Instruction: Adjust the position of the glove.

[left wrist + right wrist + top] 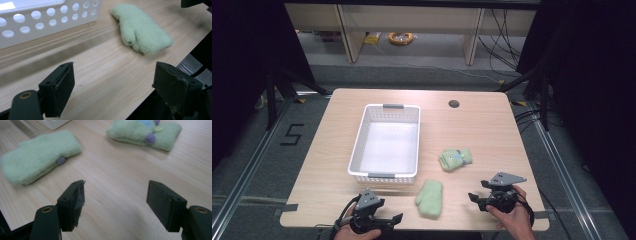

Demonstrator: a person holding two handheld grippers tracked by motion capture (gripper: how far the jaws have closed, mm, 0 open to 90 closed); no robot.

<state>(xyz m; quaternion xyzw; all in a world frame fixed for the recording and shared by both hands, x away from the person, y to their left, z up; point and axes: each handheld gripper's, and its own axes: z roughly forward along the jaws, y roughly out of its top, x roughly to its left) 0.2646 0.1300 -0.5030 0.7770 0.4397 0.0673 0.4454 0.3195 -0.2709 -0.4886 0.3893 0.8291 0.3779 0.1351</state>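
Observation:
Two pale green fleece mittens lie on the wooden table. One mitten [430, 199] [141, 28] [37, 157] rests flat near the front edge, between my two grippers. The other mitten [455, 159] [145, 133], with blue and purple decorations, lies farther back, right of the white basket [360, 140] [30, 35]. My left gripper [388, 221] [113, 91] sits at the front left of the table, open, nothing between its pads. My right gripper [480, 190] [115, 202] hovers at the front right, open and empty, pointing toward the mittens.
The empty perforated white basket stands in the middle-left of the table [337, 130]. A round cable hole [454, 104] sits at the back. Shelving legs and cables stand on the floor beyond the table.

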